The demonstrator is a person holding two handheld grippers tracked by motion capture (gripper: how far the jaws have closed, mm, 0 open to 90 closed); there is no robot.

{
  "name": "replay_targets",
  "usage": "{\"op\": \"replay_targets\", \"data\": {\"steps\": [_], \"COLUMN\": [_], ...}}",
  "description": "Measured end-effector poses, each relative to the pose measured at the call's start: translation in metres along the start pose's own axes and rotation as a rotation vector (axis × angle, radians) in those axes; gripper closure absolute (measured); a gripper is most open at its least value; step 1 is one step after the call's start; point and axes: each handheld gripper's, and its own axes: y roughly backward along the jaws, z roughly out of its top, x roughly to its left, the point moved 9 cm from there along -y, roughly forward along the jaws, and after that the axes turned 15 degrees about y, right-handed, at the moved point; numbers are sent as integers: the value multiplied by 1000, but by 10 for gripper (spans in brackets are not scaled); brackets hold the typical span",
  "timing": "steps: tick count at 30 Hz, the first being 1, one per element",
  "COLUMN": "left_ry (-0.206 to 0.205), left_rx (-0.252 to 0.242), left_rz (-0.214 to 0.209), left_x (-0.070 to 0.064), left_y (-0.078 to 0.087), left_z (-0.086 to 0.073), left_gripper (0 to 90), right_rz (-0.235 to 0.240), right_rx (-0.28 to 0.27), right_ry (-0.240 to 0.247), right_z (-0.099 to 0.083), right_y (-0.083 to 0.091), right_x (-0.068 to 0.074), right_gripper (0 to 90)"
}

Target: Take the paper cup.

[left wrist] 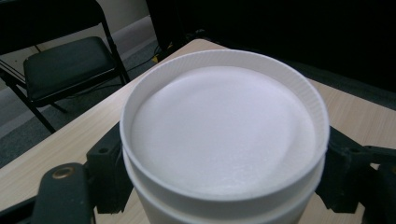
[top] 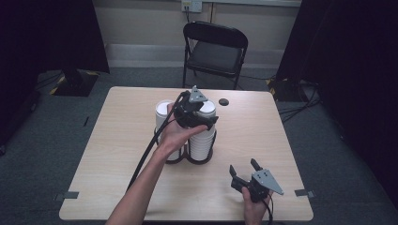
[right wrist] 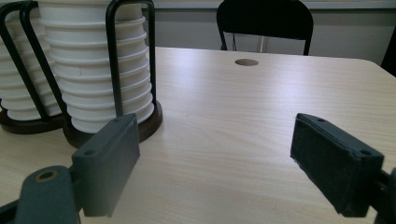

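Two stacks: white cups in black wire holders on the counter [top: 112, 140]
Left tongs [left wrist: 224, 186]: jaws straddle the top cup [left wrist: 224, 135] of the right-hand stack, at its rim; full clamp uncertain
Stack axis: upright
Right tongs [top: 245, 168]: released, well apart, nearer the person

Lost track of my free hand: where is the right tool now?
High view: the right tool sits open at the table's near right, clear of the cup stacks.
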Motion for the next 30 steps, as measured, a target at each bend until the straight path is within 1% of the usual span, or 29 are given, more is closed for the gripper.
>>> {"op": "replay_targets", "data": {"steps": [1,4,6,8,10,19,20,21,23,24,25,27,30], "left_ry": [0,6,3,10,2,6,14,30,34,38,38,38,52], "left_rx": [0,-24,-28,-35,-45,-77,-89,-116,-121,-139,-139,-143,-169], "left_rz": [0,-1,-3,-8,-4,-5,-6,0,0,0,0,-5,-26], "left_x": [0,-1,-1,-1,-1,-3,-2,-1,-1,-1,-1,-1,-3], "left_y": [0,4,5,7,8,10,12,15,16,19,19,20,24], "left_z": [0,4,4,5,6,7,9,12,13,16,16,17,19], "left_gripper": [211,211,211,211,211,212,212,212,213,213,213,213,214], "right_rz": [0,-3,-3,-1,-1,-6,-7,-6,-6,-3,-3,-3,-3], "right_rx": [0,-1,-1,0,1,-2,-2,-1,-1,0,0,1,2], "right_ry": [0,-1,-1,-1,-1,-6,-6,-7,-7,-6,-6,-6,-5], "right_z": [0,0,0,0,0,0,0,0,0,0,0,0,0], "right_y": [0,0,0,0,0,0,0,0,0,0,0,0,0], "right_x": [0,0,0,0,0,-1,-1,-1,-1,-1,-1,-1,-1], "right_gripper": [152,152,152,151,151,142,142,142,143,142,142,142,143]}}
